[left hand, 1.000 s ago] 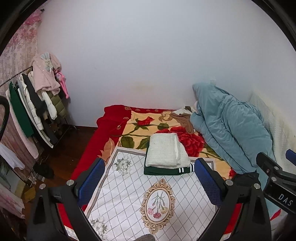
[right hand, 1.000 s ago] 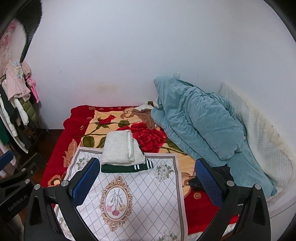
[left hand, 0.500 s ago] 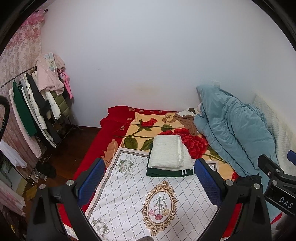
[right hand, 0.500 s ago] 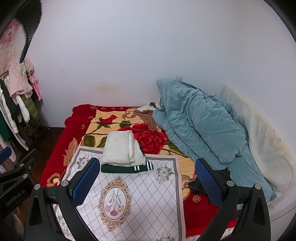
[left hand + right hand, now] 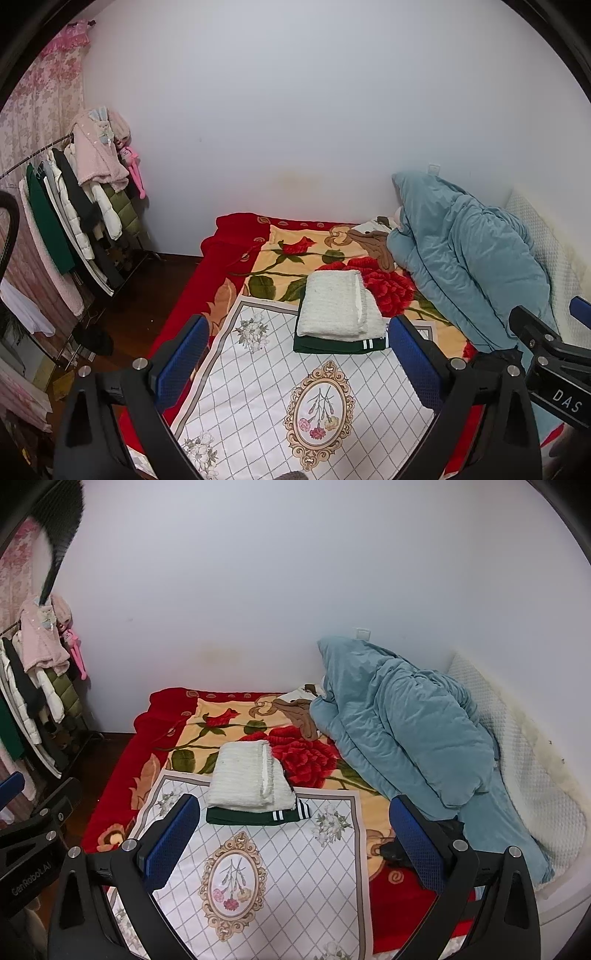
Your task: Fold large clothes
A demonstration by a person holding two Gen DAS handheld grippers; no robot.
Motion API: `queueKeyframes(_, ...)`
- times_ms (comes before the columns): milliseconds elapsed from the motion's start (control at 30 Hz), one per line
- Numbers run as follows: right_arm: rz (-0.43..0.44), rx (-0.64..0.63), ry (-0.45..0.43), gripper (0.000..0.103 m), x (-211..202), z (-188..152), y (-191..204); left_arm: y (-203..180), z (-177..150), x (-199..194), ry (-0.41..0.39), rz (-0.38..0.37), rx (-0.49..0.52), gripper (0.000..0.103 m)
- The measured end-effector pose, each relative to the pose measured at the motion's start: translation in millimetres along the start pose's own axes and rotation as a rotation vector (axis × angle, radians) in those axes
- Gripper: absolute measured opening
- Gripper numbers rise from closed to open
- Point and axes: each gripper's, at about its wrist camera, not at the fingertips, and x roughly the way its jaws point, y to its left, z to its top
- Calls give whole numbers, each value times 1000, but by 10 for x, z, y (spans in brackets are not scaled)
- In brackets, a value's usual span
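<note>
A folded white knit garment point(image 5: 338, 306) lies on top of a folded dark green garment point(image 5: 332, 345) with white stripes, at the far edge of a white patterned cloth point(image 5: 295, 398) on the bed. The stack also shows in the right wrist view point(image 5: 249, 777). My left gripper point(image 5: 295, 360) is open and empty, held above the cloth's near part. My right gripper point(image 5: 291, 834) is open and empty, also above the cloth. Both are well short of the stack.
A red floral blanket point(image 5: 258, 258) covers the bed. A bunched teal duvet point(image 5: 461, 258) lies at the right against a white quilted pad point(image 5: 517, 746). A brown garment point(image 5: 375, 245) lies by the duvet. A clothes rack point(image 5: 74, 206) stands left on the wooden floor.
Both grippers have drawn back and risen a little from the bed, so the stack sits lower and smaller in view. Both stay open and empty.
</note>
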Motion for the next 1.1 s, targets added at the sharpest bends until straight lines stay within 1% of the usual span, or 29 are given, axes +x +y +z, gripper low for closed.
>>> queueKeyframes(1100,10,-12,3,103,30,-113,32,61,-112,-116,7,5,-10,99)
